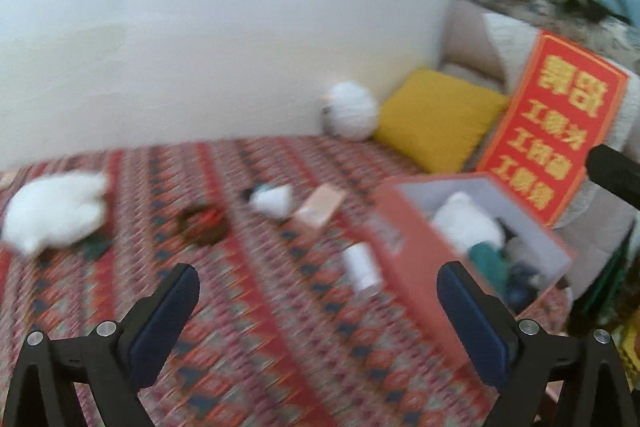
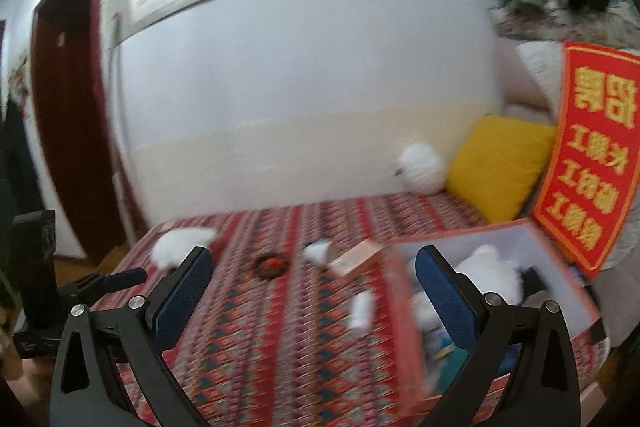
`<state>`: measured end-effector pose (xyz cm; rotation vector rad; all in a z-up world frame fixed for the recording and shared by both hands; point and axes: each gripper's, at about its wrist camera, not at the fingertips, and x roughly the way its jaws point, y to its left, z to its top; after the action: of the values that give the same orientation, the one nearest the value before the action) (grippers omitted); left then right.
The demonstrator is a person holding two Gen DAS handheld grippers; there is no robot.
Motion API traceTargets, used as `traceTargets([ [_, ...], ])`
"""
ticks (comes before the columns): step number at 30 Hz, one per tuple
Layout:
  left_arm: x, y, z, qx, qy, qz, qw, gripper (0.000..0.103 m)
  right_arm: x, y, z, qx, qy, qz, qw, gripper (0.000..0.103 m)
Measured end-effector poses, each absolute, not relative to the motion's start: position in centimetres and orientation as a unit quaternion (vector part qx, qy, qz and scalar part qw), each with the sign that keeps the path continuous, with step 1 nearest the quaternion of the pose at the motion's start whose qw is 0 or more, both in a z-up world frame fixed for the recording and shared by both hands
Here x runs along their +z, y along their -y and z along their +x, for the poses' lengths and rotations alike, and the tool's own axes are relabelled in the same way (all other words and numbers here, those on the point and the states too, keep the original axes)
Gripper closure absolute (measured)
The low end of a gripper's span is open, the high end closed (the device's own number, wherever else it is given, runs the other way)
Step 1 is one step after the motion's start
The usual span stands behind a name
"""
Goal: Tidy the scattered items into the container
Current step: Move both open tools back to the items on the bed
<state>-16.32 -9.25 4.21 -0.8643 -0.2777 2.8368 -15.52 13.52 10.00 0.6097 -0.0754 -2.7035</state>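
An open pink-red box (image 1: 404,255) stands at the right of a patterned red bedspread (image 1: 260,327). It holds a white plush (image 1: 468,223) and teal and blue things. Outside lie a white bottle (image 1: 362,267), a small pink carton (image 1: 320,207), a small white item (image 1: 274,201), a dark round item (image 1: 204,223) and a white plush (image 1: 56,215) at far left. My left gripper (image 1: 320,287) hangs open and empty above the spread. My right gripper (image 2: 314,267) is open too, its right finger over the box (image 2: 552,259). The bottle (image 2: 362,311) lies just left of that box.
The red box lid (image 1: 556,135) with yellow characters leans behind the box. A yellow cushion (image 1: 436,119) and a round white plush (image 1: 350,111) rest against the white wall. A dark red door (image 2: 68,127) is at far left. Both views are motion-blurred.
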Motion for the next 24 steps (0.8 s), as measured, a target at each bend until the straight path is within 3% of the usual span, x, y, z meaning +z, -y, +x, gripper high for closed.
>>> traceTargets([
  [6, -2.3, 16.0, -14.8, 0.934, 0.114, -0.339, -0.006, 0.004, 2.8, -7.7, -17.3, -0.94, 0.037, 0.285, 0.185, 0.0],
  [11, -7.2, 19.5, -16.2, 0.913, 0.133, -0.382, -0.045, 0.004, -4.5, -6.2, -21.9, -0.923, 0.029, 0.362, 0.125, 0.001],
  [24, -14.3, 16.7, -34.1, 0.887, 0.112, -0.447, -0.027, 0.004, -17.3, -10.5, -38.2, -0.864, 0.047, 0.5, 0.038, 0.001],
])
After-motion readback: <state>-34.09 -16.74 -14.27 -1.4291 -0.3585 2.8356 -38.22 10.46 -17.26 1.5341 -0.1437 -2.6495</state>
